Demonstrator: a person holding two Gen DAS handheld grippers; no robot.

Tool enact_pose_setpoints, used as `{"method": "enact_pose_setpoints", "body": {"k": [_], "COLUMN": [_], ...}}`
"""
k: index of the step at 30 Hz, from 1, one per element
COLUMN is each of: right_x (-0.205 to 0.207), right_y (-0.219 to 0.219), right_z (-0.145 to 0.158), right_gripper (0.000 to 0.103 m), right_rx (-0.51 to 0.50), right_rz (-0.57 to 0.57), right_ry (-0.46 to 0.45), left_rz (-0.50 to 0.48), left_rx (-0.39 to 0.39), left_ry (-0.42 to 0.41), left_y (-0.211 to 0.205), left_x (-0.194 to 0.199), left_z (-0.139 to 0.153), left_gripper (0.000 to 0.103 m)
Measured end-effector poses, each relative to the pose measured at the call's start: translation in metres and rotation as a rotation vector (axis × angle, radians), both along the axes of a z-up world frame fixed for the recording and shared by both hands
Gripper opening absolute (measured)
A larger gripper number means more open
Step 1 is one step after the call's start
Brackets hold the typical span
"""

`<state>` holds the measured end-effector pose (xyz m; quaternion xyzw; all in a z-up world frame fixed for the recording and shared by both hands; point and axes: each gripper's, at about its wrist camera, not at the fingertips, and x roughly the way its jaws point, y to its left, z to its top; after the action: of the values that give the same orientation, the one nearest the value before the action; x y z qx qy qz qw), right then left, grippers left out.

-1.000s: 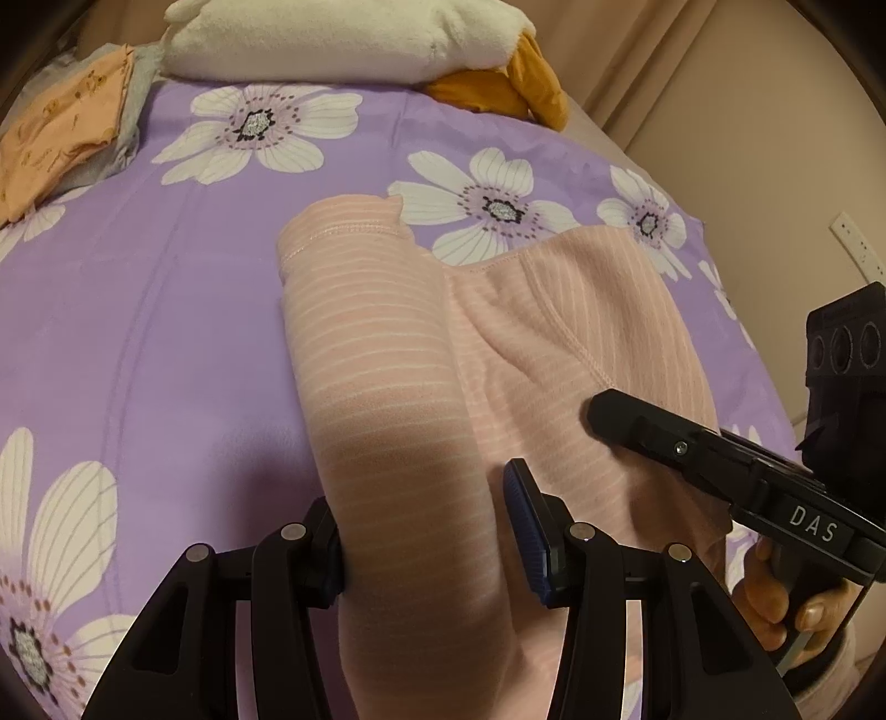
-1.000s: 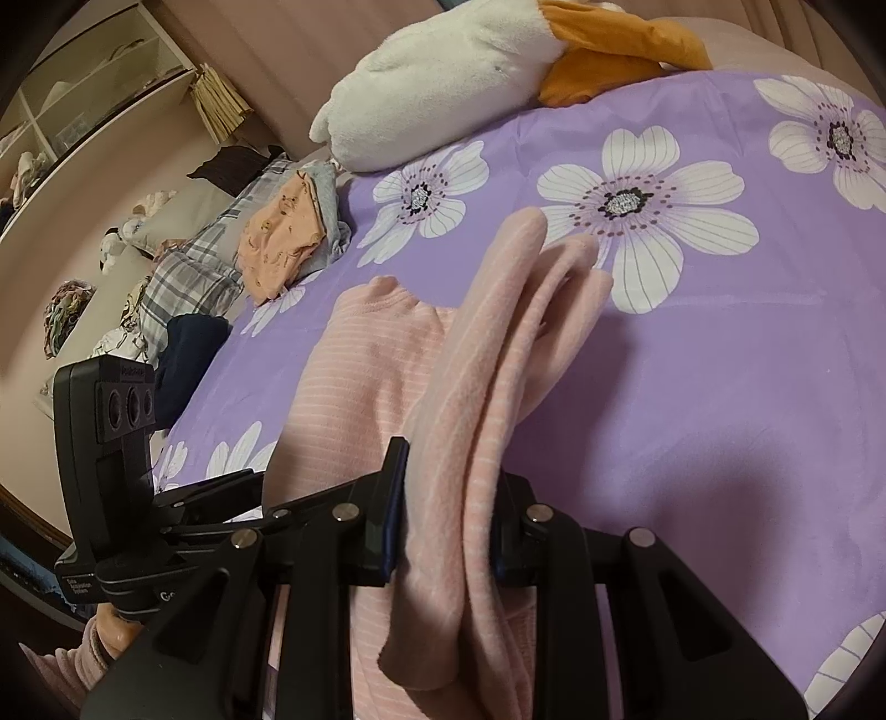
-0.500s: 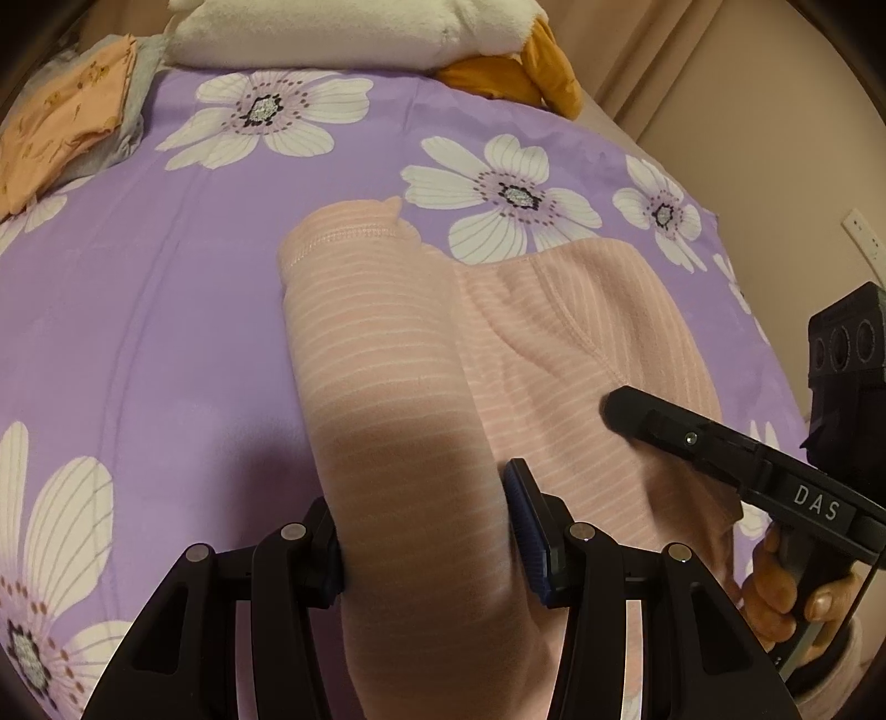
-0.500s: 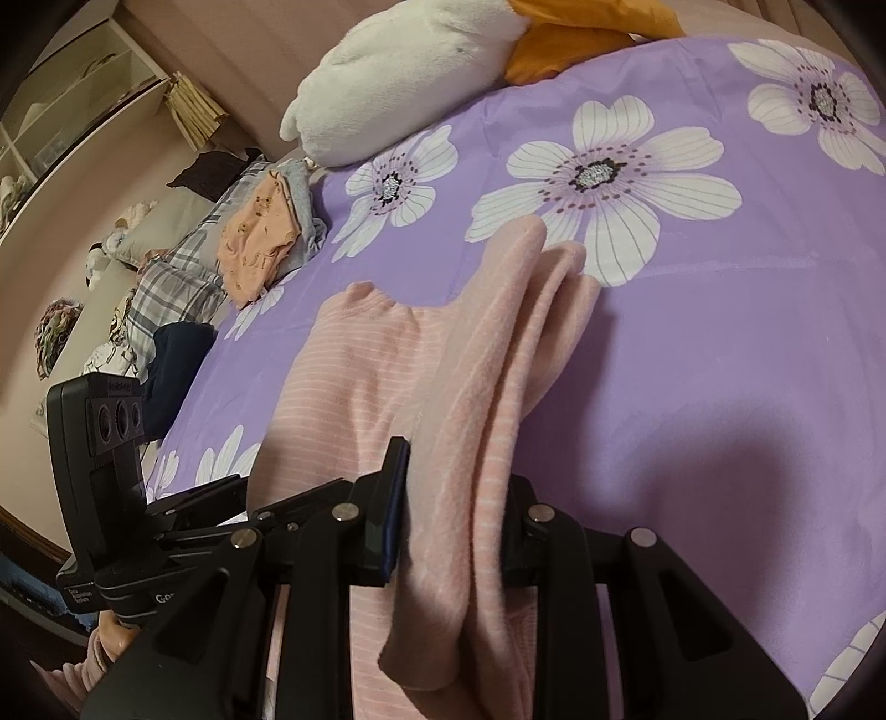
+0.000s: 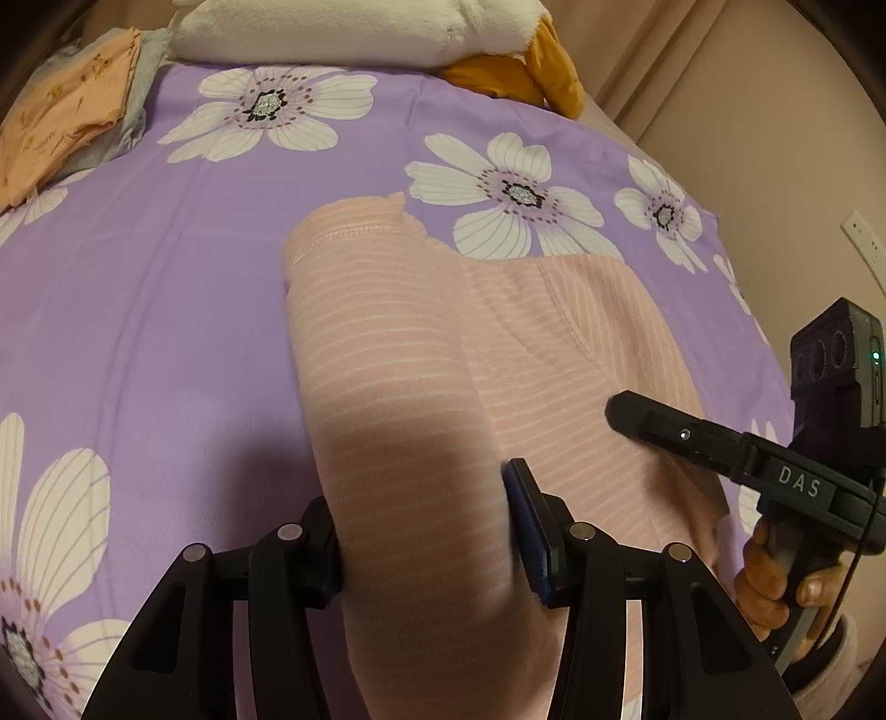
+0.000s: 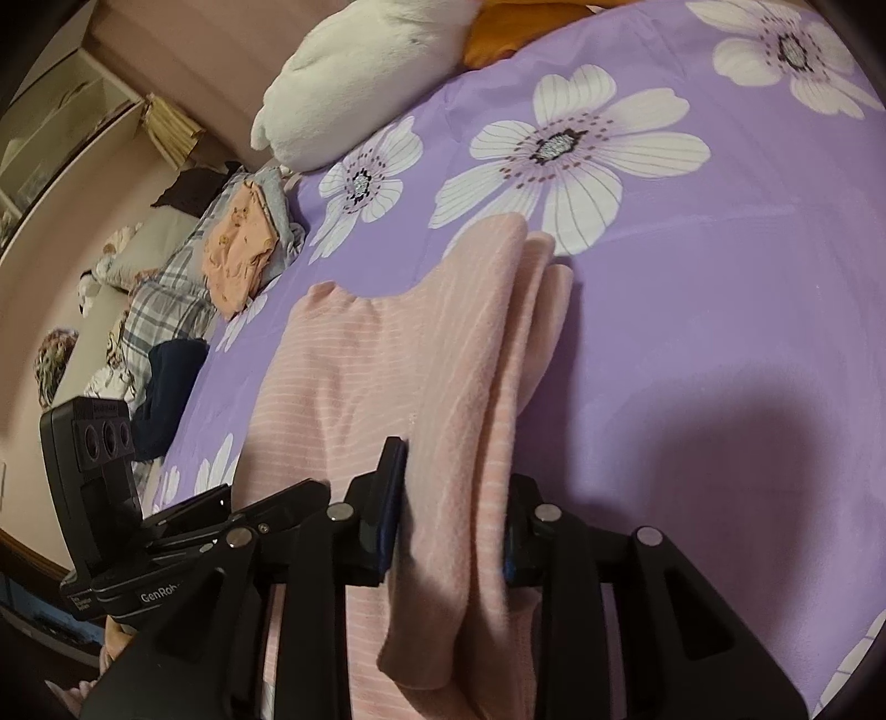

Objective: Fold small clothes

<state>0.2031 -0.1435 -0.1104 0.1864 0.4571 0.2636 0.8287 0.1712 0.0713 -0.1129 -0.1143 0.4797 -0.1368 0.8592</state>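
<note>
Where it is: the soft pink top with thin white stripes [image 5: 387, 343] lies on the purple bed cover with big white flowers [image 5: 166, 277], near the front edge.
Left gripper [image 5: 426, 531]: its jaws are squeezed on a thick roll of the pink cloth.
Right gripper [image 6: 451, 531]: its jaws pinch a bunch of layers at the other side of the top.
Done so far: I think one side is already folded over, because layers are stacked at the right edge [image 6: 531, 310].
Left to do: the top is not yet a neat small pack; it looks like it needs another fold and a flat lay-down.
Feel: fuzzy, floppy and thick, so it sags and bunches.
Bed cover: smooth and flat.
Nearby: a fluffy white and orange plush toy [image 5: 360, 27] and a folded orange cloth on a pile [image 6: 238, 249], well apart from the top.
</note>
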Motion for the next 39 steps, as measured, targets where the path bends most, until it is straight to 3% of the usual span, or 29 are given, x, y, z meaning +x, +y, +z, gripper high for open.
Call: {"method": "enact_pose_setpoints", "body": {"k": [24,39], "right_x": [0.003,0.002], "right_y": [-0.012,-0.012], "right_z": [-0.006,-0.003], "right_gripper": [0.031,0.033], "right_rx": [0.015,-0.027], "right_rz": [-0.026,-0.031], "right_ry": [0.018,0.007], "left_rz": [0.006,0.009], "left_rx": [0.002,0.001], "left_ry": [-0.007,-0.008], "left_y": [0.005,0.007], "left_x": [-0.006,-0.011], "left_z": [0.001,0.0], "left_gripper": [0.049,0.049]}}
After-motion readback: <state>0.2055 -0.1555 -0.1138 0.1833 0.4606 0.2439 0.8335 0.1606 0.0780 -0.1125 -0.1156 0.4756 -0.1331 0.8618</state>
